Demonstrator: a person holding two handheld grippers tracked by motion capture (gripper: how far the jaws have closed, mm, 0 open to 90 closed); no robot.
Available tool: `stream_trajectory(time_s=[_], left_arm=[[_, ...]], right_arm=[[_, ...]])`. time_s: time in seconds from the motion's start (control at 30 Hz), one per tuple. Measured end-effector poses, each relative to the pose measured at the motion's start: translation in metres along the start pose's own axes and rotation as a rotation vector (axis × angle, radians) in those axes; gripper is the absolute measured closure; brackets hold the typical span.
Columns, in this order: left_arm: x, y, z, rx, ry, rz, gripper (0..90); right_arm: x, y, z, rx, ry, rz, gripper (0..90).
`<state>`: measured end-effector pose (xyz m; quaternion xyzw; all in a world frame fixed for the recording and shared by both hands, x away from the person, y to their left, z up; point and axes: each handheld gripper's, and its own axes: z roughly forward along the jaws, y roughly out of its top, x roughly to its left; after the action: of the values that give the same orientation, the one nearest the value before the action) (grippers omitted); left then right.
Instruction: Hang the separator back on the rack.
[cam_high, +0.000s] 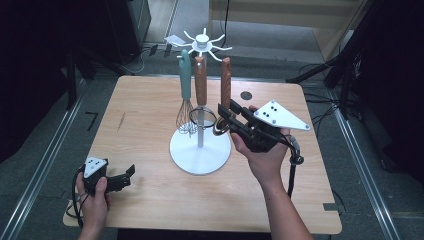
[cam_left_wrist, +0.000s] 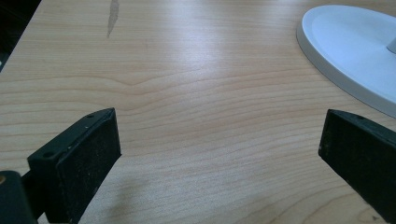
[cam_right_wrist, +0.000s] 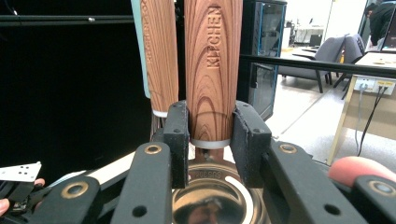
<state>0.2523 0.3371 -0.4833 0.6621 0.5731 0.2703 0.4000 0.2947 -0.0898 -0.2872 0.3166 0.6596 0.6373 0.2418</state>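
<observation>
My right gripper (cam_right_wrist: 209, 140) has its jaws clenched on the brown wood-grain utensil handle (cam_right_wrist: 212, 70), hanging on the white hook stand (cam_high: 201, 150) mid-surface, beside a second wooden handle (cam_high: 200, 80) and a teal-handled whisk (cam_high: 186, 95). My left gripper (cam_left_wrist: 219, 140) sits released, low over the light wooden surface (cam_left_wrist: 187, 70)

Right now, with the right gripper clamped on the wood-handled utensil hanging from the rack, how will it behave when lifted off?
The wood-handled utensil looks rigid, so it should lift without flexing. Its metal bowl probably makes it bottom-heavy and apt to swing. The right gripper fingers meet a smooth, round handle, so it may twist.
</observation>
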Motion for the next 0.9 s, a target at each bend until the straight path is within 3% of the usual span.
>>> stream_trajectory(time_s=[0.7, 0.8, 0.9], left_arm=[[0.0, 0.0, 0.0, 0.002, -0.004, 0.002, 0.0], [0.0, 0.0, 0.0, 0.003, -0.004, 0.002, 0.0], [0.0, 0.0, 0.0, 0.002, -0.005, 0.002, 0.0]], right_arm=[[0.001, 0.003, 0.015, 0.025, 0.003, 0.002, 70.1], [0.001, 0.0, 0.014, -0.001, 0.003, 0.012, 49.1], [-0.001, -0.005, 0.011, -0.003, -0.015, 0.007, 43.0]])
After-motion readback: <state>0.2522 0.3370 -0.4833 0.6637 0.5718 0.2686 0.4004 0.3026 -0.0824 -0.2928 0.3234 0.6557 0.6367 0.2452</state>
